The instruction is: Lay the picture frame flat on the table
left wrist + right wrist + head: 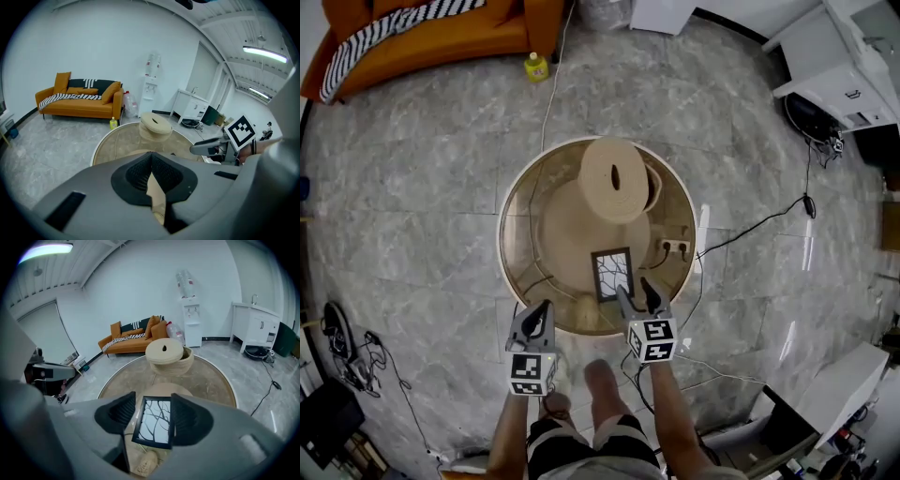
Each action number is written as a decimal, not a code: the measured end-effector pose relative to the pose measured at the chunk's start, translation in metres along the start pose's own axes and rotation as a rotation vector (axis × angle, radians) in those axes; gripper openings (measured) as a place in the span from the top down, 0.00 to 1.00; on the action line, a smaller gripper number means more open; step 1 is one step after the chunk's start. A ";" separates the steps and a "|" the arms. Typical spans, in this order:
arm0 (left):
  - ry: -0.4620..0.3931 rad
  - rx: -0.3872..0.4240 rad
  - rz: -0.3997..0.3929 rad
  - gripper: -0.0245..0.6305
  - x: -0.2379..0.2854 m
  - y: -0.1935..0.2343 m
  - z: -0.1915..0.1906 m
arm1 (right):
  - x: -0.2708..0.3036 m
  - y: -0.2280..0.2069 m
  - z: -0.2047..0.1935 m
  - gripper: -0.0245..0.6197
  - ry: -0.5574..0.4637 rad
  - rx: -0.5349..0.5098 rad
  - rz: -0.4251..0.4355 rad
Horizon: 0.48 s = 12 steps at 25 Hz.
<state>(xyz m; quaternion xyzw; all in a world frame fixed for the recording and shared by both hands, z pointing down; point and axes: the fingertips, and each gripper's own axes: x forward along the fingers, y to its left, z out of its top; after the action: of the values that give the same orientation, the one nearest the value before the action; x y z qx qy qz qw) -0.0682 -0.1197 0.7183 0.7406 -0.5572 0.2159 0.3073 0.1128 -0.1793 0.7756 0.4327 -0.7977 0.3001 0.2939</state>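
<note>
A black picture frame with a branch print sits on the round mat near the table's front edge, its face turned up; whether it lies fully flat I cannot tell. My right gripper hangs just in front of it, open. In the right gripper view the frame shows between the two jaws of the right gripper, the right jaw at its edge, the left jaw a little apart. My left gripper hovers at the table's near left rim, and in its own view the left gripper has its jaws together with nothing held.
A lidded woven basket stands at the back of the round table. A power strip lies at the right rim, and a small beige lump at the front edge. Cables cross the floor; an orange sofa is far left.
</note>
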 end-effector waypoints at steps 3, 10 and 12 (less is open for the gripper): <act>-0.033 0.017 -0.003 0.94 -0.016 -0.010 0.026 | -0.026 0.006 0.018 0.62 -0.023 -0.022 -0.005; -0.094 0.059 0.018 0.94 -0.064 -0.023 0.080 | -0.097 0.028 0.071 0.70 -0.127 -0.088 -0.022; -0.114 0.071 0.021 0.94 -0.081 -0.027 0.096 | -0.120 0.037 0.086 0.72 -0.159 -0.093 -0.025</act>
<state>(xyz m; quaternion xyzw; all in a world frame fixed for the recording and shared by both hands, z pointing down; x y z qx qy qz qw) -0.0681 -0.1253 0.5895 0.7561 -0.5737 0.1962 0.2463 0.1164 -0.1645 0.6243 0.4511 -0.8261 0.2237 0.2530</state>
